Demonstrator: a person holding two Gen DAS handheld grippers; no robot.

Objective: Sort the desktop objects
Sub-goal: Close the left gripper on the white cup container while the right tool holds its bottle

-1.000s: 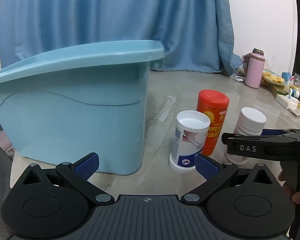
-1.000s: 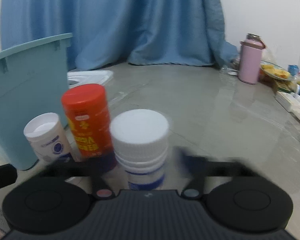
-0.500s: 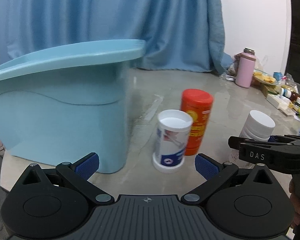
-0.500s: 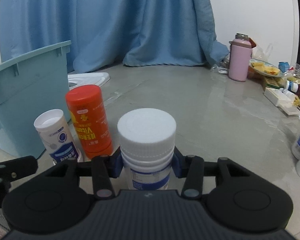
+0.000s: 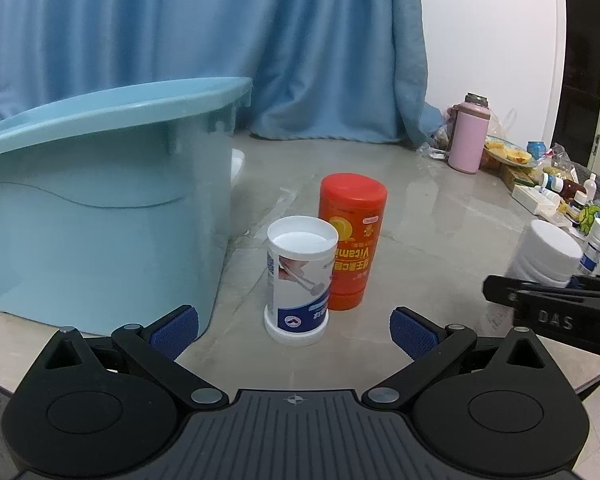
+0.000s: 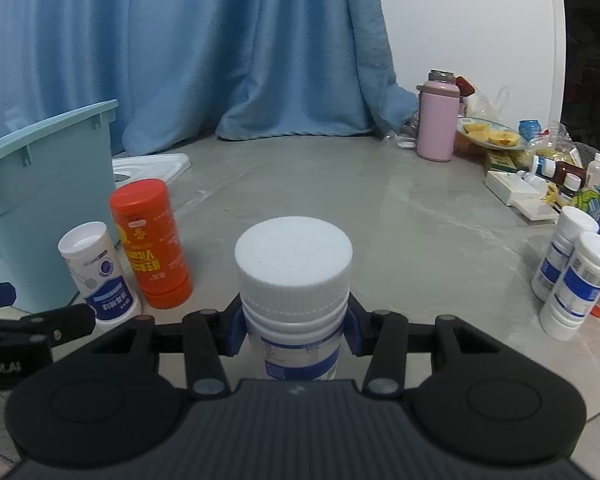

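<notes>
My right gripper is shut on a white pill bottle with a blue label, held upright; it also shows at the right of the left wrist view. My left gripper is open and empty, just short of a white upside-down bottle. An orange upside-down vitamin bottle stands right behind that one. Both also show in the right wrist view, the white bottle and the orange bottle. A light blue plastic bin stands to their left.
Two more white bottles with blue labels stand at the right. A pink flask, a plate of food and small boxes and bottles crowd the far right. A white lid lies behind the bin. A blue curtain hangs at the back.
My right gripper has closed on the white pill bottle and carried it to the right, away from the orange bottle. My left gripper has swung to face the white upside-down bottle.
</notes>
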